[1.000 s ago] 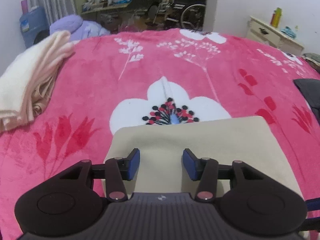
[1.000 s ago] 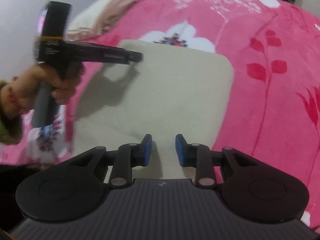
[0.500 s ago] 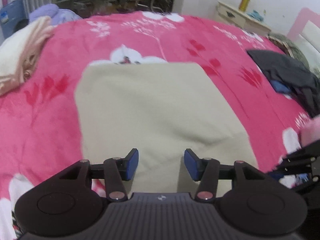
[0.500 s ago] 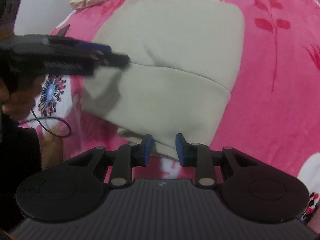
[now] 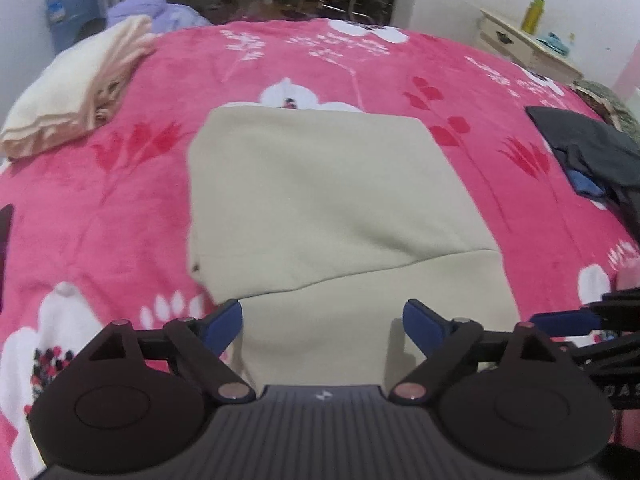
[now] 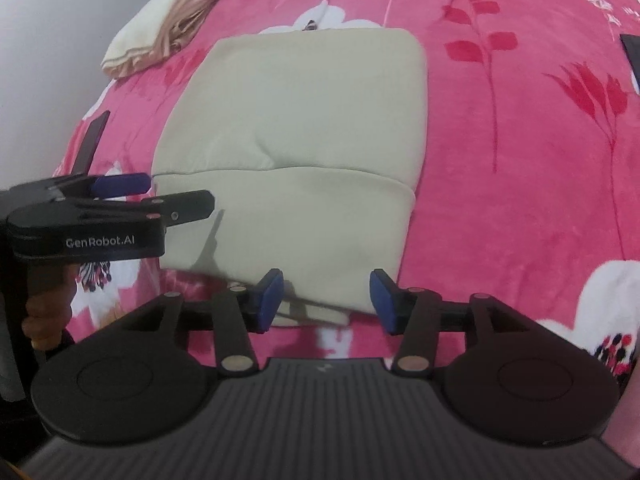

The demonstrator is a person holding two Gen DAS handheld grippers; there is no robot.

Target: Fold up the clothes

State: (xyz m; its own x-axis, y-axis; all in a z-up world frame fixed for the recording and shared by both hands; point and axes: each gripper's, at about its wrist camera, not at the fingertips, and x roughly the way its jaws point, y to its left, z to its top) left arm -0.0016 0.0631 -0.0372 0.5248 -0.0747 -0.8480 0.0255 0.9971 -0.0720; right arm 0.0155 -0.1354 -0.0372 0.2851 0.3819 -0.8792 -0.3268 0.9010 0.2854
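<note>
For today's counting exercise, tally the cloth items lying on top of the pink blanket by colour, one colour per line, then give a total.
Beige: 1, the folded beige garment in the middle.
Cream: 1, the cream folded stack at the far left.
Dark: 1, the dark clothes heap at the right; how many pieces it holds cannot be told.
Total: 3

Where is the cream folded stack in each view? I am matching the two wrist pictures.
Left wrist: the cream folded stack lies at the upper left, on the pink blanket.
Right wrist: the stack sits at the top left, near the wall.
Shared landmark: the beige garment, to its right in both.
</note>
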